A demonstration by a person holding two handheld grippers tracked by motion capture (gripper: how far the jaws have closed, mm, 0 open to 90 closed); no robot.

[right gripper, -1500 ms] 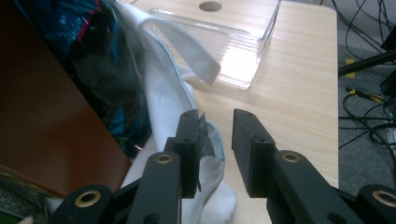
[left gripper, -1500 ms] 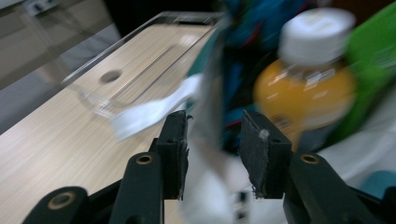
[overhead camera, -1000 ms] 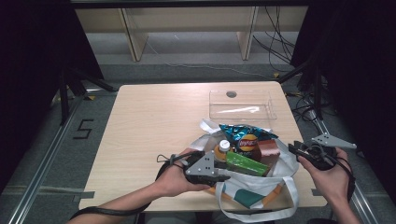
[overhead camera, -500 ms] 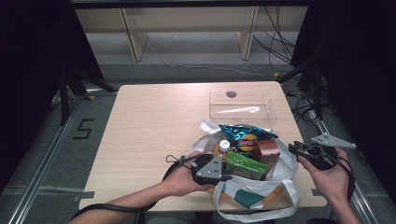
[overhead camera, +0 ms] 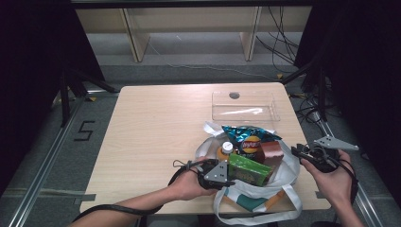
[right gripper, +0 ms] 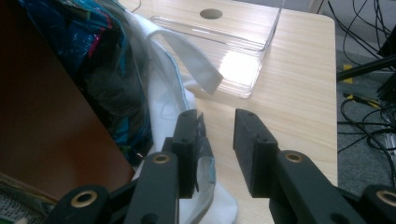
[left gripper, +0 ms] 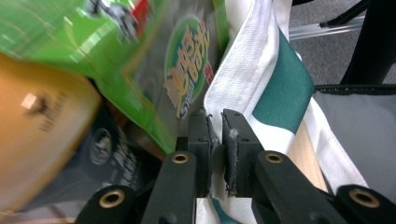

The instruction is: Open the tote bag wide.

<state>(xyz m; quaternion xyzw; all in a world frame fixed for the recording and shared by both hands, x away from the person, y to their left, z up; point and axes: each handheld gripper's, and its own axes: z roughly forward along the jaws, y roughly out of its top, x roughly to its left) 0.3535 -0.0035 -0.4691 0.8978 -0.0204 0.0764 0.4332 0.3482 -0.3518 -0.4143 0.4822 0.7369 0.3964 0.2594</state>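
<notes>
Pale wooden worktop [overhead camera: 156, 127], white tote bag [overhead camera: 288, 172] of groceries at its near edge.
Left hand-held gripper [left gripper: 215, 140] has just pressed together on the bag's white rim beside a green packet [overhead camera: 249, 169]; right hand-held gripper [right gripper: 218, 140] stands spread (cloth touching one jaw) at the bag's far side.

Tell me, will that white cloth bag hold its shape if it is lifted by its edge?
Probably not: the bag looks soft, its rim folding where the left claw pinches it. Stuffed with snack packets, it would likely sag and feel fairly heavy.
</notes>
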